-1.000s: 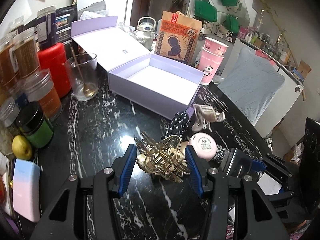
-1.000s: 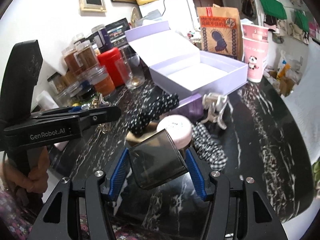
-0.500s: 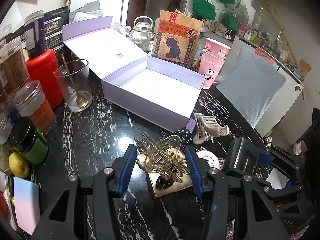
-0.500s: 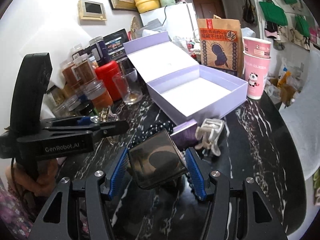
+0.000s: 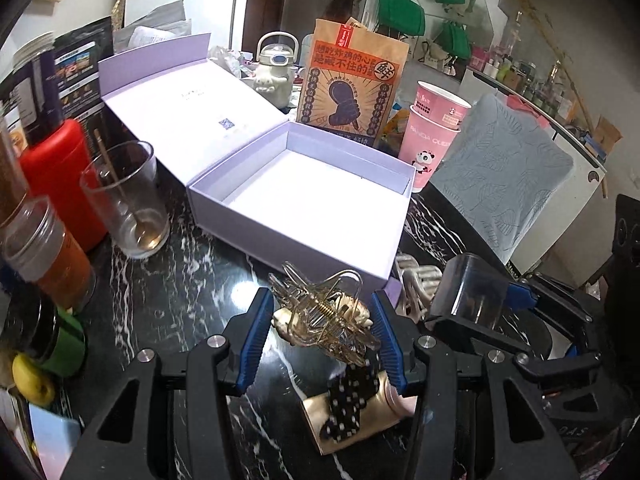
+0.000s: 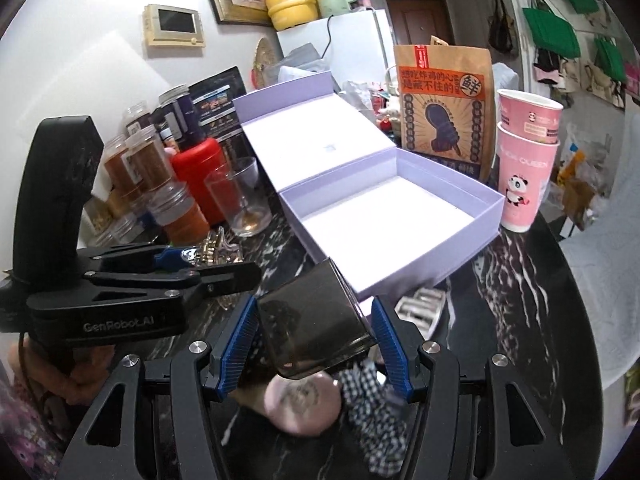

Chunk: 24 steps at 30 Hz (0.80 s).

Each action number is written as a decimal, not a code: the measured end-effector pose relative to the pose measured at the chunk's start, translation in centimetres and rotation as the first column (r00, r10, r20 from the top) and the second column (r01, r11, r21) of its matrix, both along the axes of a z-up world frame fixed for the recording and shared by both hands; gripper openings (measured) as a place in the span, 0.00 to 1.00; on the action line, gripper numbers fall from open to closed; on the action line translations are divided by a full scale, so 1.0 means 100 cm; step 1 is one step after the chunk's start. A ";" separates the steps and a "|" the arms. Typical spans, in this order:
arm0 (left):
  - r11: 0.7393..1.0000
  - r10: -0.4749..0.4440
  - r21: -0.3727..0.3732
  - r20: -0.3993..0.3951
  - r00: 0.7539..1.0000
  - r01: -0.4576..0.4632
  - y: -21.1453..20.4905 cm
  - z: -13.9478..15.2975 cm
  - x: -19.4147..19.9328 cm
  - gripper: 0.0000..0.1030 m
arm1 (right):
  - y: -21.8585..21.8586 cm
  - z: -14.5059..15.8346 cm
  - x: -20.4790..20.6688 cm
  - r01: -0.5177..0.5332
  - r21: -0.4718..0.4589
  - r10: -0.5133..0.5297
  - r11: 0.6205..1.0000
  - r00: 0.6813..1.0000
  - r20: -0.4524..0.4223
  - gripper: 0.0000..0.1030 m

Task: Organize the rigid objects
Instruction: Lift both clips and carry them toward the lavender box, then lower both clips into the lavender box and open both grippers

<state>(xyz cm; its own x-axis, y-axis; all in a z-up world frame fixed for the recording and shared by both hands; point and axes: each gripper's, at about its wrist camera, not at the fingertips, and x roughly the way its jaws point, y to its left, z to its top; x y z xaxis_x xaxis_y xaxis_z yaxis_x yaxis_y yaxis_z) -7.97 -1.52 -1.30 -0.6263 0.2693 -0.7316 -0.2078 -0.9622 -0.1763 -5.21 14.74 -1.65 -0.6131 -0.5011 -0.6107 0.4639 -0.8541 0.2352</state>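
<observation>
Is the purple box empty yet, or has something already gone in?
Empty. Both wrist views show the purple box with its lid folded back and a bare white floor; nothing lies inside.

A dark translucent container (image 6: 316, 320) is clamped between the blue pads of the right gripper (image 6: 314, 334), above the marble table (image 6: 520, 300), near the open lilac box (image 6: 394, 220).

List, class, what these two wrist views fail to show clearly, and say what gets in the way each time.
- Pink round item, right wrist view: blurred, its print unreadable, top hidden by the dark translucent case in the right claw.
- White hair clip, right wrist view: partly behind the claw finger.
- Polka-dot item, left wrist view: upper end hidden by the gold hair claw clip in the left claw.
- Jars, left wrist view: cut by the edge.
</observation>
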 end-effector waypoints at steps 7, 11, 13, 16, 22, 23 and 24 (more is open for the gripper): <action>1.000 -0.014 -0.009 -0.021 1.000 0.013 0.001 0.006 -0.024 0.48 | 0.002 0.003 -0.028 0.010 -0.010 -0.010 1.000 1.000 0.013 0.57; 0.999 -0.024 -0.031 -0.041 0.999 0.022 0.004 0.011 -0.036 0.48 | 0.004 0.008 -0.045 0.015 -0.005 -0.015 1.000 1.000 0.012 0.57; 0.998 -0.025 -0.058 -0.067 0.997 0.021 0.007 0.015 -0.043 0.48 | 0.004 0.011 -0.054 0.014 0.007 -0.014 1.000 1.000 0.008 0.57; 0.997 -0.032 -0.071 -0.096 0.995 0.025 0.010 0.022 -0.052 0.48 | 0.005 0.016 -0.068 0.012 0.035 -0.012 0.999 1.000 0.000 0.57; 0.995 -0.018 -0.100 -0.122 0.992 0.006 0.012 0.030 -0.077 0.48 | 0.003 0.022 -0.099 -0.009 0.072 0.010 0.997 1.000 -0.008 0.57; 0.995 -0.016 -0.103 -0.125 0.992 0.004 0.012 0.030 -0.080 0.48 | 0.002 0.022 -0.102 -0.013 0.073 0.014 0.997 1.000 -0.008 0.57; 0.994 -0.015 -0.111 -0.127 0.992 0.001 0.012 0.031 -0.083 0.48 | 0.002 0.021 -0.108 -0.017 0.073 0.018 0.997 1.000 -0.004 0.57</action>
